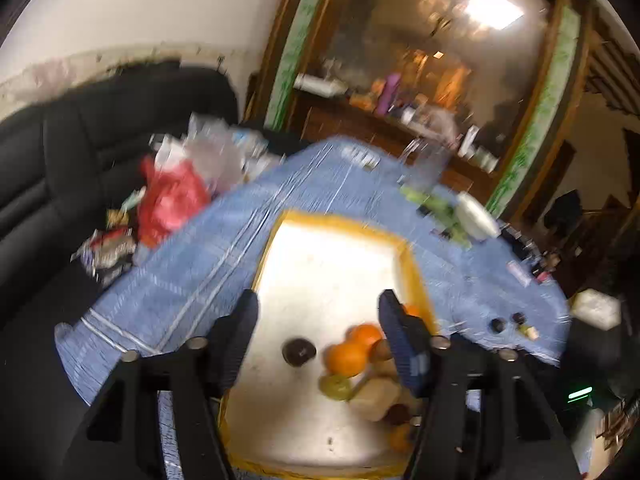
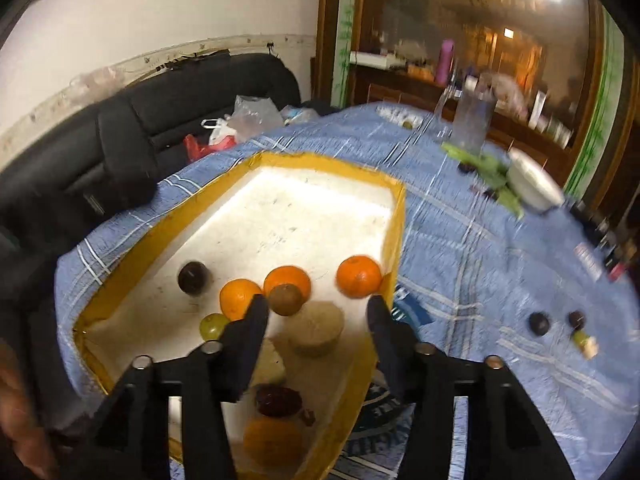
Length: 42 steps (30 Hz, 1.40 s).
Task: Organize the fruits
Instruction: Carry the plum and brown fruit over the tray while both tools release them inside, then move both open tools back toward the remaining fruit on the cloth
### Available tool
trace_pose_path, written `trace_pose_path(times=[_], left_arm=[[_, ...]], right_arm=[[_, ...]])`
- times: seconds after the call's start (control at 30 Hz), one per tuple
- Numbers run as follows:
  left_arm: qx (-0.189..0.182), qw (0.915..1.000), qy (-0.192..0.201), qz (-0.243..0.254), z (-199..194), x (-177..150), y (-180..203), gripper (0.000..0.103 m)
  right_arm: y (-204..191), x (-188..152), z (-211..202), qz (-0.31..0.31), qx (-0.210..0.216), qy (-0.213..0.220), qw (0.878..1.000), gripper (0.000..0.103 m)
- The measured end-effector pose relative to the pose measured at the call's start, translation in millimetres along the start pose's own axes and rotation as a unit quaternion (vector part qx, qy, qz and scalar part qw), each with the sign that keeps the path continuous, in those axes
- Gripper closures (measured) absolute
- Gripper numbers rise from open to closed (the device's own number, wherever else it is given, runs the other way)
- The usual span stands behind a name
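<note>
- While both grippers are hanging over the box, the left gripper (image 1: pixel 318 300) is standing partly open with nothing between its fingers, and the right gripper (image 2: pixel 318 306) is standing partly open and empty too.
- A white box with a yellow rim (image 2: pixel 394 216) is sitting on the table, which is wearing a blue checked cloth (image 2: pixel 480 248), and the fruits are lying inside the near half of the box.
- Nearest in the right view, a blurry orange fruit (image 2: pixel 272 440) is lying by the box's near end, with a dark red fruit (image 2: pixel 278 400) just behind it.
- A pale tan round thing (image 2: pixel 316 328) is sitting in the middle, and a small green fruit (image 2: pixel 212 326) is lying to its left.
- A brown kiwi (image 2: pixel 285 299) is touching two oranges (image 2: pixel 238 296) (image 2: pixel 288 280) that are sitting side by side.
- A third orange (image 2: pixel 358 276) is sitting near the box's right wall, apart from the others.
- A dark round fruit (image 2: pixel 193 278) is sitting alone to the left of the oranges.
- Out on the cloth to the right, two small dark fruits (image 2: pixel 539 323) (image 2: pixel 577 319) are lying well apart from the box.
- Farther back, a white bowl (image 2: pixel 534 184) is resting beside some green leaves (image 2: pixel 492 168), and a clear jar (image 2: pixel 472 124) is standing behind them.
- Past the table's left edge, plastic bags (image 2: pixel 248 116) are lying on a black sofa (image 2: pixel 132 132).
- Farthest away, a wooden cabinet (image 2: pixel 400 80) is standing against the wall.
</note>
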<state>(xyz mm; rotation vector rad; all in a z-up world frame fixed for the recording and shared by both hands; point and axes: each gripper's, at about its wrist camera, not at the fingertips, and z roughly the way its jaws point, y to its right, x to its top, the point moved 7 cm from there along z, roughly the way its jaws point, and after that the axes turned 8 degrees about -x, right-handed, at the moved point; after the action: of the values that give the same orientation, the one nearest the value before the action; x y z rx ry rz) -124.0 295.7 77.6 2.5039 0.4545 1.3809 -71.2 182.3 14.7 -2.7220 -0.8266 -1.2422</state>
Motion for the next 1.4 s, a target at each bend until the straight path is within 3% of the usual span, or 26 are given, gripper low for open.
trace_pose_path(times=[0.2, 0.4, 0.63, 0.77, 1.07, 1.2, 1.4], left_arm=[[-0.025, 0.9972, 0.044, 0.055, -45.5, 25.4, 37.4, 0.025], [-0.006, 0.9916, 0.062, 0.113, -55.7, 27.9, 63.3, 0.022], [0.004, 0.9978, 0.050, 0.044, -47.3, 31.6, 38.3, 0.020], [0.019, 0.9982, 0.048, 0.030, -48.2, 29.7, 33.5, 0.017], [0.028, 0.9962, 0.050, 0.066, -51.7, 21.2, 64.5, 0.016], [0.021, 0.9955, 0.045, 0.081, -49.7, 14.8, 82.4, 0.016], [0.007, 0.9934, 0.035, 0.109, -43.9, 7.8, 115.3, 0.016]], right_arm=[[-0.8, 0.8, -5.7, -0.045, -0.064, 0.015, 0.997, 0.037], [5.5, -2.4, -9.0, -0.044, -0.079, 0.011, 0.996, 0.037], [26.8, -5.7, -12.5, -0.025, -0.094, 0.004, 0.995, 0.037], [44.3, -8.8, -17.9, -0.005, -0.101, 0.002, 0.995, 0.033], [74.1, -21.7, -37.7, 0.022, -0.123, 0.004, 0.992, 0.033], [91.9, -29.2, -51.3, 0.041, -0.135, 0.009, 0.990, 0.027], [124.0, -41.0, -64.2, 0.064, -0.156, 0.010, 0.986, 0.027]])
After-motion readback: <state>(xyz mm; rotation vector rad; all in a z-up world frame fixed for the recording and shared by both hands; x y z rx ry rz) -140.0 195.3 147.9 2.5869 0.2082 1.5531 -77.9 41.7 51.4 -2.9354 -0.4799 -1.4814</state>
